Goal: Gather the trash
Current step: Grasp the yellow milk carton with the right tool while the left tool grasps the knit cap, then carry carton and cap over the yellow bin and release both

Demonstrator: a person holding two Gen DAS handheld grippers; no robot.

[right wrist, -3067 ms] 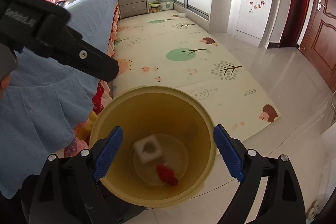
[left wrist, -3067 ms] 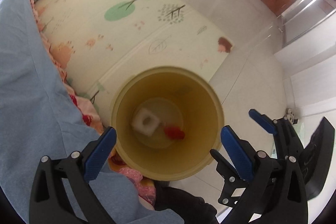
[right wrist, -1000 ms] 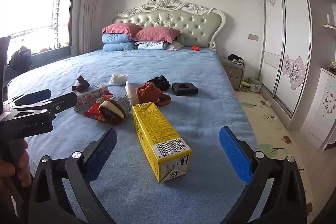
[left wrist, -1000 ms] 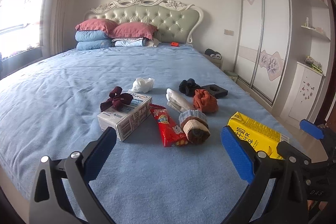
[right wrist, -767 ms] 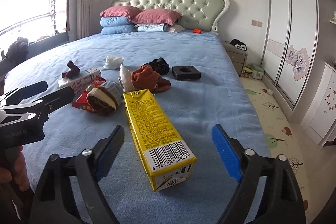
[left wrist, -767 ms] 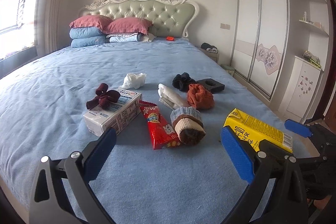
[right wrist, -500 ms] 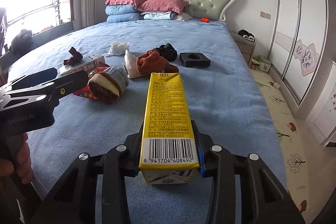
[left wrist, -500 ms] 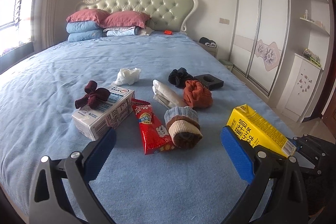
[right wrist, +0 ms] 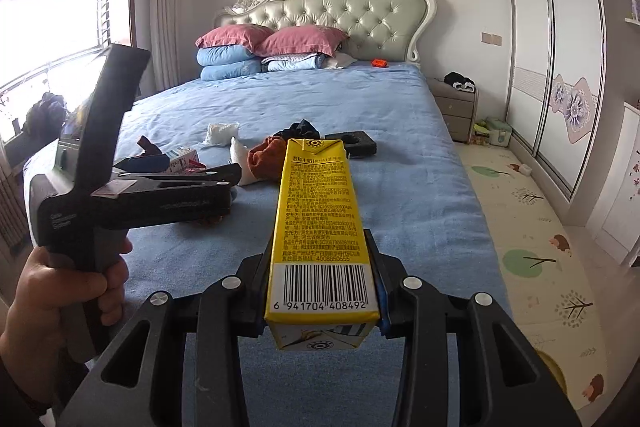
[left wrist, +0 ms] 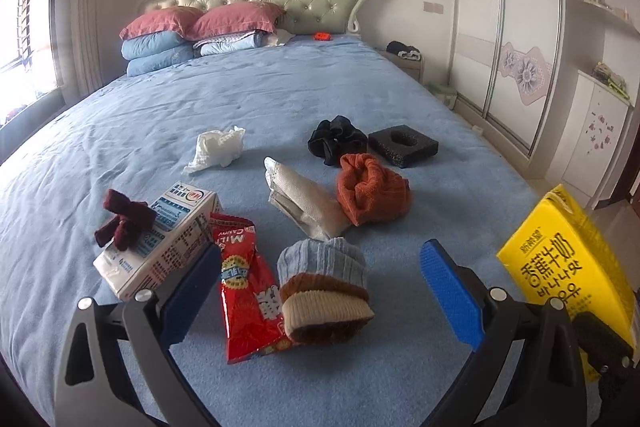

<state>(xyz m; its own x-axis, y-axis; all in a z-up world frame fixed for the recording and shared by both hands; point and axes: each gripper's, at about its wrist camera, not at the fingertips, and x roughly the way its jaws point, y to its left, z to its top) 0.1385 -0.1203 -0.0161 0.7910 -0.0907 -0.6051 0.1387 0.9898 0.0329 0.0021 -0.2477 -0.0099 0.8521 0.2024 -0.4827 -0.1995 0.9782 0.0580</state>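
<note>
My right gripper [right wrist: 322,291] is shut on a yellow drink carton [right wrist: 318,223] and holds it lifted above the blue bed; the carton also shows at the right of the left wrist view [left wrist: 568,267]. My left gripper [left wrist: 320,291] is open and empty, hovering over a red snack wrapper [left wrist: 244,291] and a rolled blue-and-beige sock [left wrist: 324,287]. A white milk carton [left wrist: 160,247] lies just left of the wrapper. A crumpled white tissue [left wrist: 218,149] lies farther back.
On the bed [left wrist: 260,99] lie a dark red scrunchie [left wrist: 124,221], a grey sock [left wrist: 304,203], an orange sock [left wrist: 370,193], a black scrunchie [left wrist: 336,143] and a black foam block [left wrist: 402,145]. A nightstand [right wrist: 456,107] and play mat [right wrist: 520,227] are right of the bed.
My right gripper closed on the yellow carton and lifted it off the bed. My left gripper moved closer to the red wrapper and rolled sock.
</note>
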